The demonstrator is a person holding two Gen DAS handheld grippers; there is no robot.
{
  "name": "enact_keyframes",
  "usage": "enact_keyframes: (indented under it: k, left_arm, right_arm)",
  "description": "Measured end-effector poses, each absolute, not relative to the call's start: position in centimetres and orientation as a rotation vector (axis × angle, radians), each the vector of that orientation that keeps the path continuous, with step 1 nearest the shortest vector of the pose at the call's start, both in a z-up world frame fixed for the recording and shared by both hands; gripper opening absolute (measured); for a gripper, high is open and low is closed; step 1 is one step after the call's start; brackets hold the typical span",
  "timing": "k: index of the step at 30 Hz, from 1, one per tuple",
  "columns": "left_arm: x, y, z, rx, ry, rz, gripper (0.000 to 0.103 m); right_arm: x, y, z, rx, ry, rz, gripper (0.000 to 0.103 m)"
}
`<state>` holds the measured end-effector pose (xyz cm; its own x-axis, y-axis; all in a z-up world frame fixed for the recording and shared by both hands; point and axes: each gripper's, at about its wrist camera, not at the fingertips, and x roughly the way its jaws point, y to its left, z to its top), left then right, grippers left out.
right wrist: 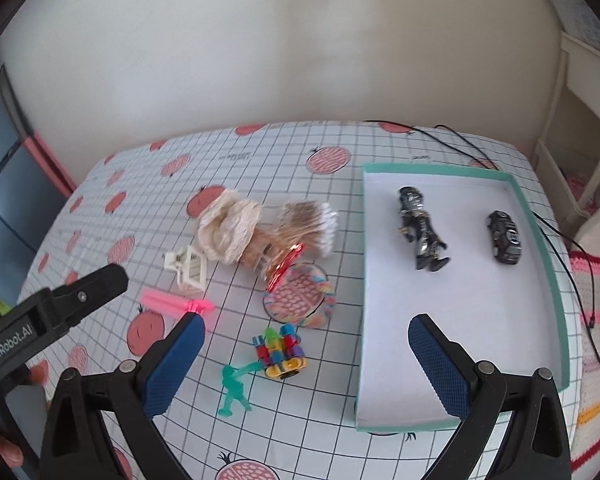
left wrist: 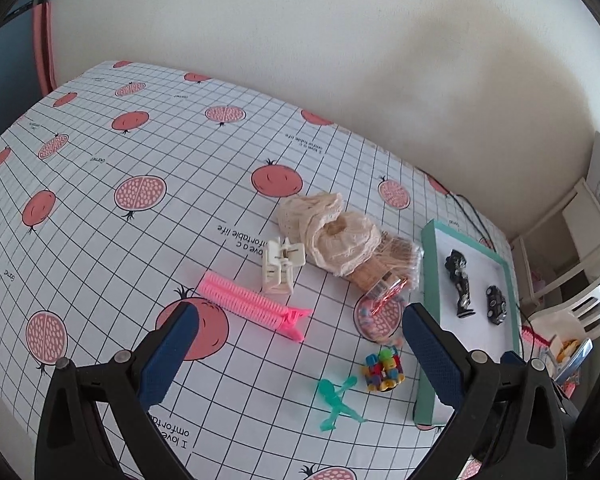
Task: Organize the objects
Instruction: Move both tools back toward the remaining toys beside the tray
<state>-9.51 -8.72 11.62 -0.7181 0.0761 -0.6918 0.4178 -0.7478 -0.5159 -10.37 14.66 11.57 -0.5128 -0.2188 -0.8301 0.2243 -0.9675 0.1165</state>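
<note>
A teal-rimmed white tray [right wrist: 548, 248] [left wrist: 428, 264] lies on the right of the table and holds a black robot figure [right wrist: 420, 228] [left wrist: 460, 280] and a black toy car [right wrist: 505, 237] [left wrist: 496, 304]. Left of it lie a colourful block toy [right wrist: 282, 350] [left wrist: 384, 370], a green figure [right wrist: 236, 388] [left wrist: 338, 398], a pink comb clip [left wrist: 252, 304] [right wrist: 176, 304], a white hair claw [left wrist: 278, 266] [right wrist: 188, 268], a beige lace scrunchie [left wrist: 332, 232] [right wrist: 228, 226] and a clear packet of sticks [right wrist: 300, 232] [left wrist: 384, 268]. My left gripper [left wrist: 300, 326] and right gripper [right wrist: 306, 330] both hover open and empty above the table.
The pomegranate-print tablecloth [left wrist: 140, 160] covers the table against a cream wall. A black cable [right wrist: 556, 232] runs behind and beside the tray. White shelving [right wrist: 580, 128] and a crocheted mat [right wrist: 596, 320] lie to the right. The left gripper's body [right wrist: 52, 312] shows in the right wrist view.
</note>
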Motion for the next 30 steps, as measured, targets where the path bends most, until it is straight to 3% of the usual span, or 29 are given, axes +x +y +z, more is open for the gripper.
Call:
enact_keyframes:
  k: [6,23,30]
  left_arm:
    - [-10.1,-8.2,10.4,1.139,1.001,-2.514,0.101]
    - [-11.6,-6.9,5.2,1.413,1.133,-2.313,0.101]
    - [-12.1,-5.3,4.4,1.509,1.077,-2.302,0.101]
  right_arm:
    - [-10.8,14.2,9.3,1.451,0.059,-2.491,0.102]
    - [-12.1,17.4,7.9,1.526,-0.065,-2.553,0.089]
    - [-12.5,17.7,8.5,1.491,-0.108,-2.550,0.084]
